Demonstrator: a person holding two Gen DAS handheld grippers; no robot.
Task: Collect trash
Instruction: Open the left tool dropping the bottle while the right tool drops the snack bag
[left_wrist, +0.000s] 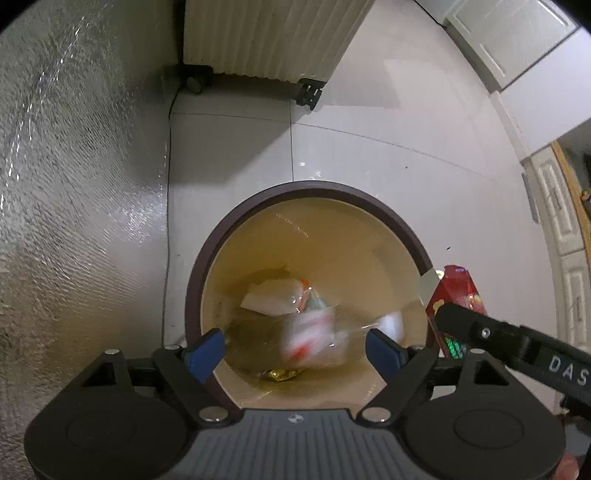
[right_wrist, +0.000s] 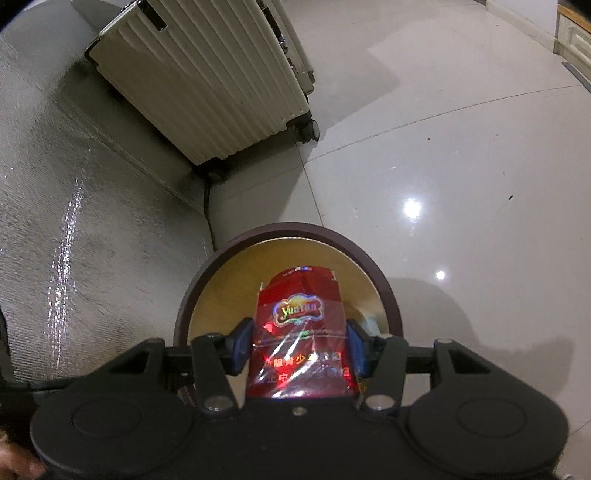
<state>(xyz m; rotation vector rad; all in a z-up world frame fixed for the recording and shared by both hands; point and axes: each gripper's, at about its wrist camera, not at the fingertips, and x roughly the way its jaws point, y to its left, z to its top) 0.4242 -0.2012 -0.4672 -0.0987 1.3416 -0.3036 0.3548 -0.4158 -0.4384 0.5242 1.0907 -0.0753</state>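
A: Start at your left. What is beside the bin?

B: A silvery quilted sheet (left_wrist: 74, 184) covers that side, and a thin dark cable (left_wrist: 169, 155) runs down the floor (left_wrist: 388, 155) along its edge. Past it, at the top, a cream ribbed suitcase (left_wrist: 266, 37) stands on its wheels.

A: And your left hand-held gripper (left_wrist: 295, 349)?

B: You hold it above the bin (left_wrist: 314, 188), pointing steeply down into the mouth. Its jaws are spread wide and released; nothing sits between the blue pads (left_wrist: 205, 354). Just below them a white and red piece of trash (left_wrist: 314, 338) shows as a blur inside the bin, clear of both pads. I cannot tell what it is. Deeper down lie a pale wrapper (left_wrist: 273, 299) and a gold foil scrap (left_wrist: 279, 374).

A: Now your right side.

B: Your right hand-held gripper (right_wrist: 300, 347) is clenched on a red pack (right_wrist: 301, 328) wrapped in clear film, one pad pressing each side. The pack stands upright between the fingers, over the bin's open mouth. From the left camera you see that same pack at the bin's right rim, with the right gripper's black arm across it.

A: Further right?

B: Bare glossy tiles with two lamp glints, and white cabinet doors (left_wrist: 561, 221) at the far edge.
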